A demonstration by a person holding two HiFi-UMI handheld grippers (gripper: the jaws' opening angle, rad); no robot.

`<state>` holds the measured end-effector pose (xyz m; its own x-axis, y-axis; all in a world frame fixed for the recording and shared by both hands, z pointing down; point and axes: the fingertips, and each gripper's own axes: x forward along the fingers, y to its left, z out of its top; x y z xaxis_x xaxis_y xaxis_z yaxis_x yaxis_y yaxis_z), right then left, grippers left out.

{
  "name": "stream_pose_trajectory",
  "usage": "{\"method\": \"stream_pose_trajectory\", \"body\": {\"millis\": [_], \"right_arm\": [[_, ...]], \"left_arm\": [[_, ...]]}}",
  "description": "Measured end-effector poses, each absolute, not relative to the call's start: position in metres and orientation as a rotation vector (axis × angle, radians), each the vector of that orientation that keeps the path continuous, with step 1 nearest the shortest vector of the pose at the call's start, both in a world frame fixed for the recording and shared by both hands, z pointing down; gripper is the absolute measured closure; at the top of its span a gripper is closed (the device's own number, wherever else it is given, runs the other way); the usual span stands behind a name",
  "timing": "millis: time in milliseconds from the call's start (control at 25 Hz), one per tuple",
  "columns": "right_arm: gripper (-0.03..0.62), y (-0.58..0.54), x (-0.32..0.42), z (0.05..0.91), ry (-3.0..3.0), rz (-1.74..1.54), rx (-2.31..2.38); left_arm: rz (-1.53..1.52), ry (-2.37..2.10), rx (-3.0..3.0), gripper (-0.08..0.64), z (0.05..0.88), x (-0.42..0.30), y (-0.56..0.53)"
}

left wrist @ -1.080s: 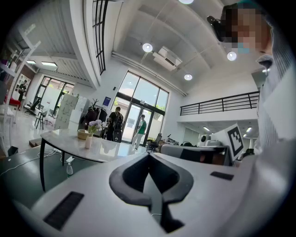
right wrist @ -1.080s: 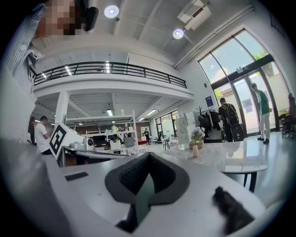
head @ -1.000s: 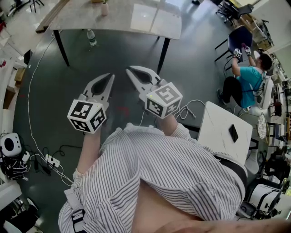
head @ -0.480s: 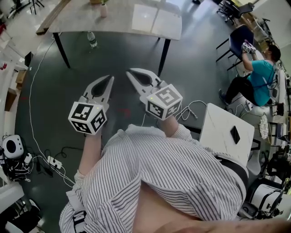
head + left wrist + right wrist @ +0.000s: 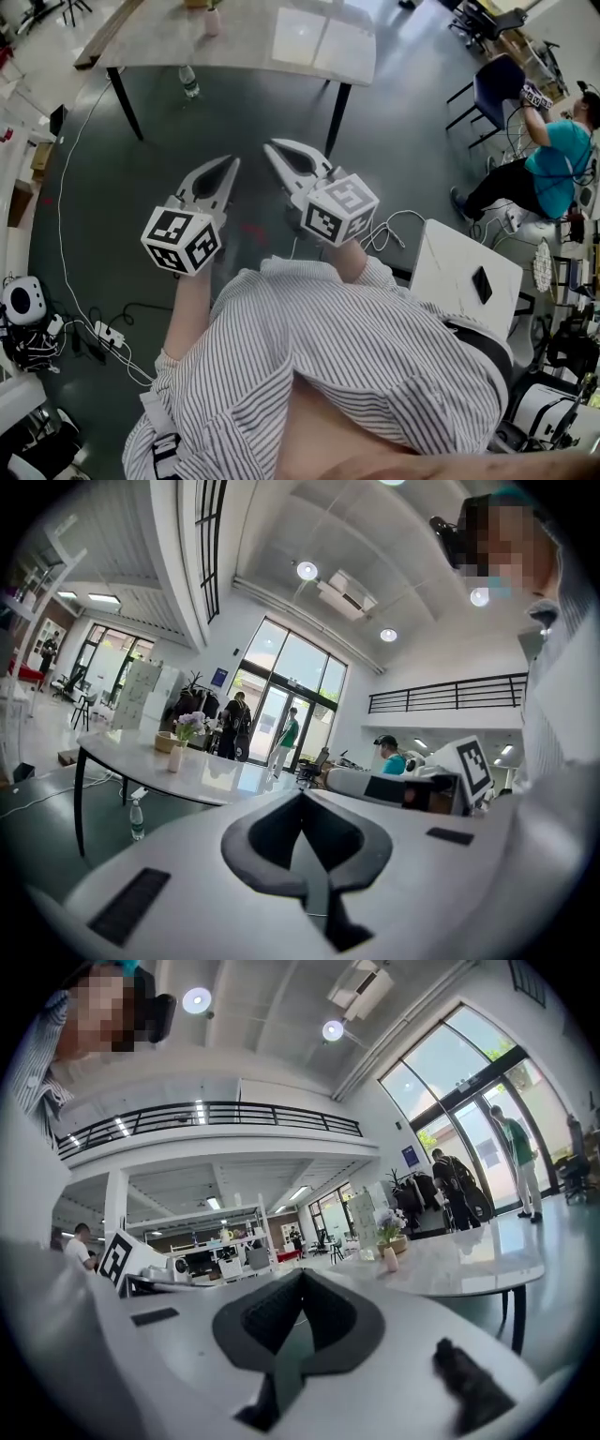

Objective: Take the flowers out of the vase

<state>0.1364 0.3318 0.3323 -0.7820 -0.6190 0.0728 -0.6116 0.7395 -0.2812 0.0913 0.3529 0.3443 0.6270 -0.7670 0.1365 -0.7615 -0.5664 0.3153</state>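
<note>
Head view showed the person's striped shirt [image 5: 328,356] nearest the camera, with both forearms extended over the dark floor [image 5: 394,131]. The left gripper [image 5: 229,165] and the right gripper [image 5: 276,148] were held side by side, near each other but apart, both pointed toward the far table [image 5: 169,42]. Neither gripper touched any object.

Left gripper view showed the left gripper [image 5: 302,795] with its jaws closed tip to tip and nothing clamped between them. Right gripper view showed the right gripper [image 5: 302,1273] in the same condition, with the jaws together and empty.

At near right stood a small white table [image 5: 450,272] carrying a flat black object [image 5: 481,278]. A power strip [image 5: 103,330] with cables lay on the floor at near left.

Farther out, a plastic bottle [image 5: 188,81] stood on the floor below the far table's near edge. The vase [image 5: 175,757] stood upright on the far table, well apart from both grippers, with the flowers [image 5: 189,726] in it. A basket [image 5: 166,742] stood just beside the vase.

At far right, a seated person in a teal top [image 5: 553,164] faced away. Beyond the far table, standing people [image 5: 234,726] were visible at the glass doors.
</note>
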Motion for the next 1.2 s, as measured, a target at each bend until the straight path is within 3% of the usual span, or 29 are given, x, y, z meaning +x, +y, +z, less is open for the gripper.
{"method": "stream_pose_trajectory", "body": {"millis": [640, 1200], "right_arm": [[0.578, 0.303, 0.15, 0.355, 2.945, -0.496, -0.998], [0.577, 0.173, 0.06, 0.354, 2.954, -0.489, -0.996]], "left_arm": [[-0.053, -1.202, 2.395, 0.551, 0.379, 0.113, 0.332], [-0.034, -1.2, 2.44, 0.551, 0.367, 0.03, 0.193]]}}
